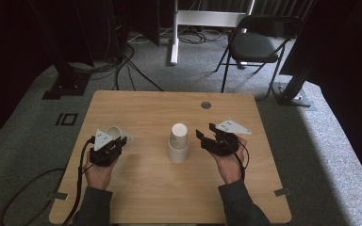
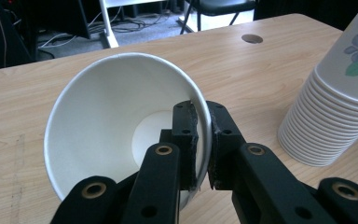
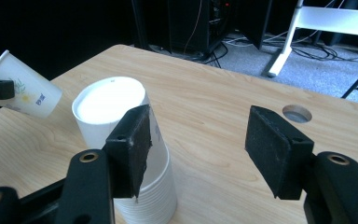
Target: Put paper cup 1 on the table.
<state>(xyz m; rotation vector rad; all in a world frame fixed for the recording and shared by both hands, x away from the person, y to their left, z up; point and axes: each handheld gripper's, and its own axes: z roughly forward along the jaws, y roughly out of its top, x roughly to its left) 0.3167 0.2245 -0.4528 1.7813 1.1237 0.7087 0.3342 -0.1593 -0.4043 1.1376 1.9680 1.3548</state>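
Pinch first: the left hand-held gripper (image 2: 203,144) is clenched on the rim wall of a single white paper cup (image 2: 116,126), one pad inside the mouth and one outside, the cup tipped on its side with its opening toward the gripper camera. In the high view that cup (image 1: 116,133) sits at about nine o'clock from the stack, held at the left of the light wooden desk (image 1: 141,188). Thin paper gripped at one spot can crease or oval under the clamp, and a tilted cup may twist or slide free if the hand swings quickly.

The right hand-held gripper (image 3: 205,144) is released, its jaws standing apart with nothing between them, close beside the upside-down stack of white paper cups with a flower print (image 3: 130,154) at the desk's centre (image 1: 178,142). One jaw looks very near the stack's side; I judge a careless approach could knock the tower over, or a squeeze could lift several nested cups instead of one.
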